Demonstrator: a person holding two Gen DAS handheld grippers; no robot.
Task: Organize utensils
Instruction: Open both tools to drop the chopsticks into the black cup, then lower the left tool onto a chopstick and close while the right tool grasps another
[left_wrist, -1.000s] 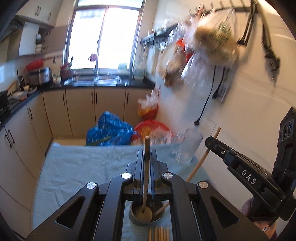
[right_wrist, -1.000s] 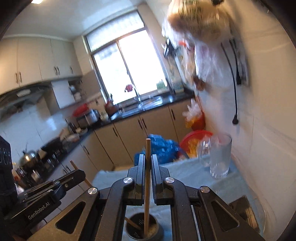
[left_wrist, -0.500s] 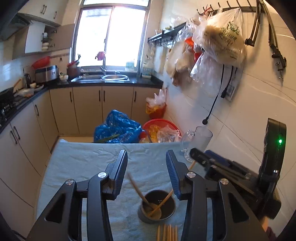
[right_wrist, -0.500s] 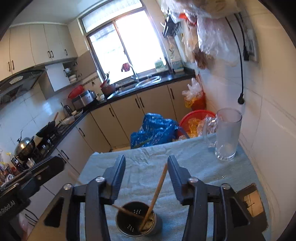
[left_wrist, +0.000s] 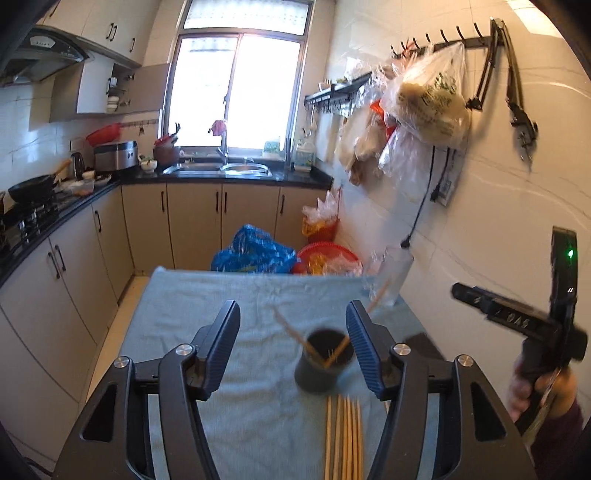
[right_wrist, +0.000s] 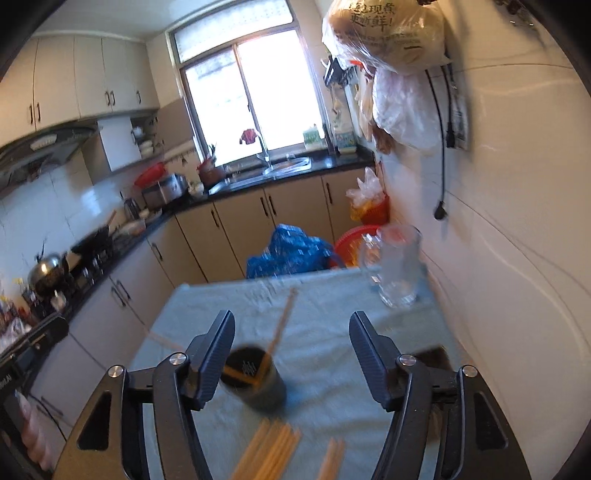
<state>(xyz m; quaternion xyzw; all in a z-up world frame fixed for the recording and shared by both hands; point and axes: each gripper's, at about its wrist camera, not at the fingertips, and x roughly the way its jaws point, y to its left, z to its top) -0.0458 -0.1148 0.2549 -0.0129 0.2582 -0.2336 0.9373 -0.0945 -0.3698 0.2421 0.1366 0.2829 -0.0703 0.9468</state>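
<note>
A dark round utensil holder (left_wrist: 320, 363) stands on the light blue cloth (left_wrist: 221, 295) and holds two wooden chopsticks (left_wrist: 291, 334) that lean apart. It also shows in the right wrist view (right_wrist: 255, 380). Several loose chopsticks (left_wrist: 343, 435) lie on the cloth just in front of the holder, and in the right wrist view (right_wrist: 269, 450) too. My left gripper (left_wrist: 291, 345) is open and empty above the holder. My right gripper (right_wrist: 291, 354) is open and empty, right of the holder; its body shows in the left wrist view (left_wrist: 517, 321).
A clear glass pitcher (right_wrist: 399, 273) stands at the cloth's far right by the tiled wall. A dark square object (right_wrist: 432, 358) lies at the right edge. Blue bag (left_wrist: 255, 251) and red basin (left_wrist: 325, 254) sit beyond the table. Plastic bags (left_wrist: 424, 99) hang from wall hooks.
Both grippers opened and let their chopsticks drop into the holder, then drew back and up. The loose chopsticks in front now show more fully.
</note>
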